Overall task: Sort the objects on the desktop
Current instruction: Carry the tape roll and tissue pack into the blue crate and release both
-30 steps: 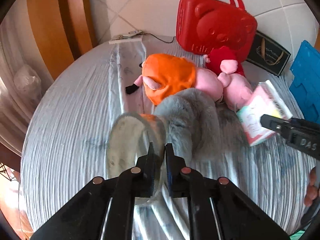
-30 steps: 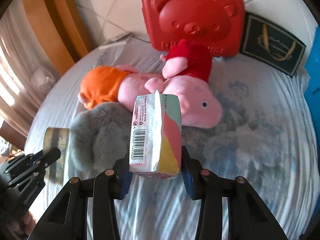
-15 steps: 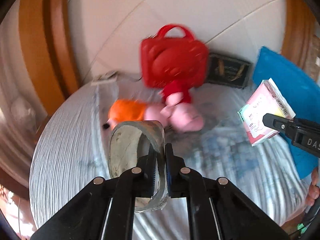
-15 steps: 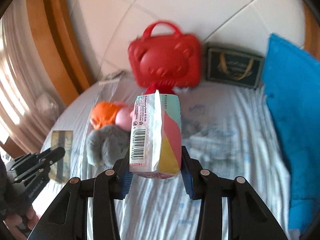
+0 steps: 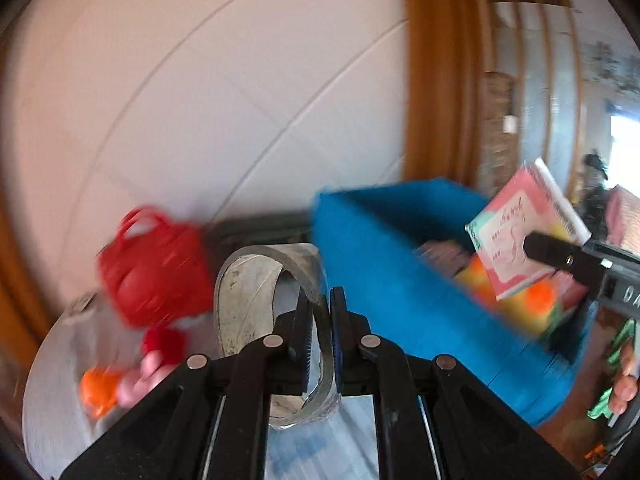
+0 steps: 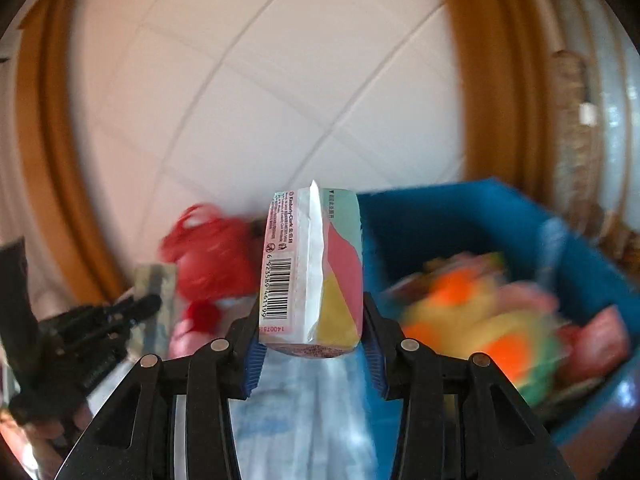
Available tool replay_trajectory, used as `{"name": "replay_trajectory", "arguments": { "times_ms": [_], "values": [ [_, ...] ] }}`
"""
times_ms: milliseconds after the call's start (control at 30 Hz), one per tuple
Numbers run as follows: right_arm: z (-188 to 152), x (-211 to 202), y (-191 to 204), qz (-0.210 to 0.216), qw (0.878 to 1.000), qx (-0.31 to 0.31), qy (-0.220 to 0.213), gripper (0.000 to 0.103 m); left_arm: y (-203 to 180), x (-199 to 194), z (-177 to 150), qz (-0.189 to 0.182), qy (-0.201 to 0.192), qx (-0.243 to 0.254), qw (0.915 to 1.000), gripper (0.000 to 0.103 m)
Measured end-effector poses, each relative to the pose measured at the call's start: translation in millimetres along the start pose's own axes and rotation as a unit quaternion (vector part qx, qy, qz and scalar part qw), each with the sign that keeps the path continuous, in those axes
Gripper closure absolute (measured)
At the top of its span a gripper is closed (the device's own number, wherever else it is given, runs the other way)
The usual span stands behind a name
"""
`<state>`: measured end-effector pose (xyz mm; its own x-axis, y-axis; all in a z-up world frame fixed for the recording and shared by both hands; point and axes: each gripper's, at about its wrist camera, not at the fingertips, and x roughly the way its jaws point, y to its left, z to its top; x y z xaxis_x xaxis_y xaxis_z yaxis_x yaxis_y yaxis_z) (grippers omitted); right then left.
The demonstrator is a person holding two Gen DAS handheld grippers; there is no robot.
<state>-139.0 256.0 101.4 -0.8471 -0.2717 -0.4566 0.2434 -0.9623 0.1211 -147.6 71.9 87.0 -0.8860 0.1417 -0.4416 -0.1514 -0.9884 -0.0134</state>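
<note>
While the left gripper [image 5: 320, 332] pinches the tape roll's [image 5: 256, 300] wall, the right gripper [image 6: 312, 344] clamps the tissue pack [image 6: 316, 268] — blue bin [image 6: 460, 216] just beside.

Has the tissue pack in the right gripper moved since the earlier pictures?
Yes. The tissue pack, clamped in the right gripper, has risen off the bed and swung right toward the blue bin, away from the red case.

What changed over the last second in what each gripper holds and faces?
Both grippers lifted off the bed and swung right, from the plush toys toward the blue bin, now close ahead and already holding colourful items. The red case slid to the left of both views. Unchanged: the left gripper stays shut on the tape roll, and the right gripper stays shut on the tissue pack.
</note>
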Motion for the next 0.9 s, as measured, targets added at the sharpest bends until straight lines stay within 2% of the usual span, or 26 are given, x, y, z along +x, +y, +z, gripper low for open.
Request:
{"name": "replay_trajectory", "arguments": {
  "times_ms": [100,200,267,333,500,600,700,833,900],
  "values": [
    [21,-10,-52,-0.037,0.999,0.007,0.001,0.062,-53,25,41,-0.041,0.0,0.018,0.999,0.095],
    [41,-4,-108,-0.072,0.997,0.012,0.019,0.062,-96,59,71,-0.077,0.022,0.027,0.9964,0.095],
    [52,10,-143,-0.098,0.994,0.011,0.04,0.062,-128,88,87,-0.087,0.044,0.037,0.9946,0.095],
    [56,27,-169,-0.103,0.993,0.015,0.063,0.062,-152,112,97,-0.094,0.066,0.047,0.9922,0.095],
    [51,76,-214,-0.123,0.985,0.008,0.123,0.062,-200,181,107,-0.087,0.134,0.075,0.9843,0.095],
    [48,98,-224,-0.12,0.982,0.006,0.146,0.062,-217,216,104,-0.072,0.165,0.094,0.9793,0.094],
    [47,117,-230,-0.118,0.979,0.004,0.168,0.062,-228,236,97,-0.051,0.191,0.106,0.9745,0.093],
    [44,137,-233,-0.125,0.974,-0.006,0.191,0.061,-229,253,85,-0.032,0.22,0.11,0.9688,0.081],
    [44,148,-236,-0.131,0.971,-0.013,0.2,0.061,-227,259,81,-0.025,0.222,0.112,0.9683,0.066]
  ]
}}
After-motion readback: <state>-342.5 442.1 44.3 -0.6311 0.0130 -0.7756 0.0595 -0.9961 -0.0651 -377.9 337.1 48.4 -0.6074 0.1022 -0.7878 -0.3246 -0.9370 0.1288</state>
